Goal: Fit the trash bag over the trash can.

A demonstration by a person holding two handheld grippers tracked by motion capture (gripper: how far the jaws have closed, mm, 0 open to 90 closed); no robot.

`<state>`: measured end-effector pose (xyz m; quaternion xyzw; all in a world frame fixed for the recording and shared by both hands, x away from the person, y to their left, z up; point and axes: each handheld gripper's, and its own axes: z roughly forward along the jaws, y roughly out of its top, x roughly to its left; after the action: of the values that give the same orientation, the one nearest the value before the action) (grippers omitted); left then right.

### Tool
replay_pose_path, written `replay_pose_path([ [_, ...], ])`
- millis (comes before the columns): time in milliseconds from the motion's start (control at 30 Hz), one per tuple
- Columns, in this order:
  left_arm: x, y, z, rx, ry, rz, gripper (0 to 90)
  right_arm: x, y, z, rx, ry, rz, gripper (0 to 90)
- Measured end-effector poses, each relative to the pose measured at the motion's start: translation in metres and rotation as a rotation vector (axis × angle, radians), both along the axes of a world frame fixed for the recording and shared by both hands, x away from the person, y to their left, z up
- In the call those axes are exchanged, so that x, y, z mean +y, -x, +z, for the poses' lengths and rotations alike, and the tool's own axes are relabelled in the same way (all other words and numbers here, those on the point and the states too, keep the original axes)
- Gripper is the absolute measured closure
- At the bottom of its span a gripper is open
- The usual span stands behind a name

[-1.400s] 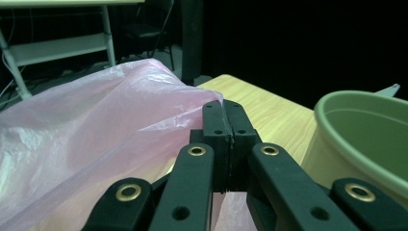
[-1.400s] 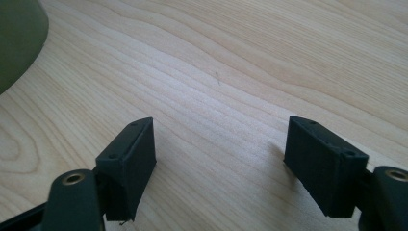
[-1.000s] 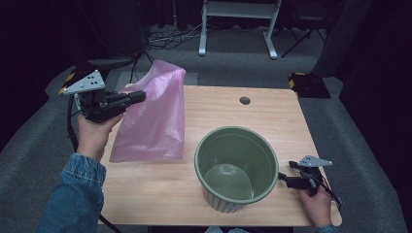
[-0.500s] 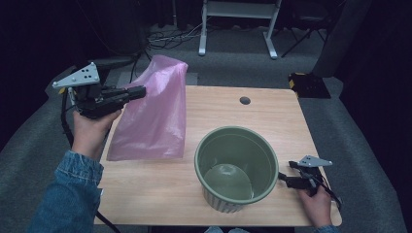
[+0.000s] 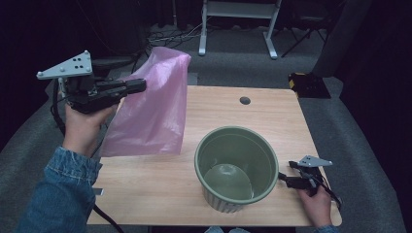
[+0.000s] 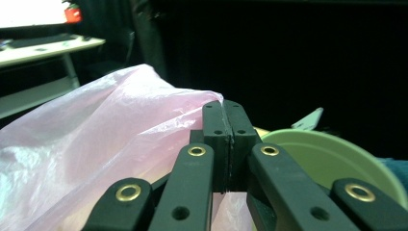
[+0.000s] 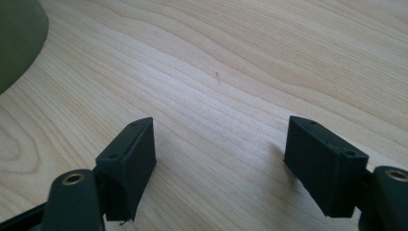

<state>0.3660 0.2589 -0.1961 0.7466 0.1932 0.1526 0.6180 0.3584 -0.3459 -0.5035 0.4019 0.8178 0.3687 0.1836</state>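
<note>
A thin pink plastic bag [image 5: 150, 111] hangs above the left half of the wooden table [image 5: 160, 184], with its lower edge close to the tabletop. My left gripper [image 5: 141, 86] is shut on the bag's upper left edge, held level in a hand. In the left gripper view the jaws [image 6: 223, 120] are pressed together with the pink bag [image 6: 96, 144] pinched between them. A ribbed green pot [image 5: 218, 201] stands empty at the front right. My right gripper [image 5: 287, 172] rests on the table just right of the pot. Its jaws [image 7: 221, 159] stand open with only bare wood between them.
The pot's rim [image 6: 327, 159] shows beyond the left jaws, and its wall [image 7: 19, 38] sits at the right gripper view's top left. A round cable hole [image 5: 245, 100] lies at the table's back. White stand legs [image 5: 238, 24] and a dark box [image 5: 306, 82] are on the floor behind.
My left hand has risen and drawn a little leftward, lifting the pink bag higher off the table. The right gripper and the pot have stayed put.
</note>
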Motion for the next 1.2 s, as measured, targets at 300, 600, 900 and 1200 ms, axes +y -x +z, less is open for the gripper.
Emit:
replay_pose_path([
  [300,-0.010,0.005,0.015,-0.015,0.026,-0.075,89.4,0.000,0.000,0.000,0.000,0.000,0.000,26.2],
  [600,-0.025,0.015,0.027,-0.051,0.042,-0.122,89.3,0.000,0.000,0.000,-0.001,0.002,0.001,25.9],
  [900,-0.033,0.019,0.042,-0.068,0.050,-0.154,89.3,0.000,0.000,0.000,0.001,0.002,0.003,25.2],
  [1200,-0.048,0.028,0.054,-0.098,0.065,-0.202,89.3,0.000,0.000,0.000,0.000,0.002,0.006,24.6],
])
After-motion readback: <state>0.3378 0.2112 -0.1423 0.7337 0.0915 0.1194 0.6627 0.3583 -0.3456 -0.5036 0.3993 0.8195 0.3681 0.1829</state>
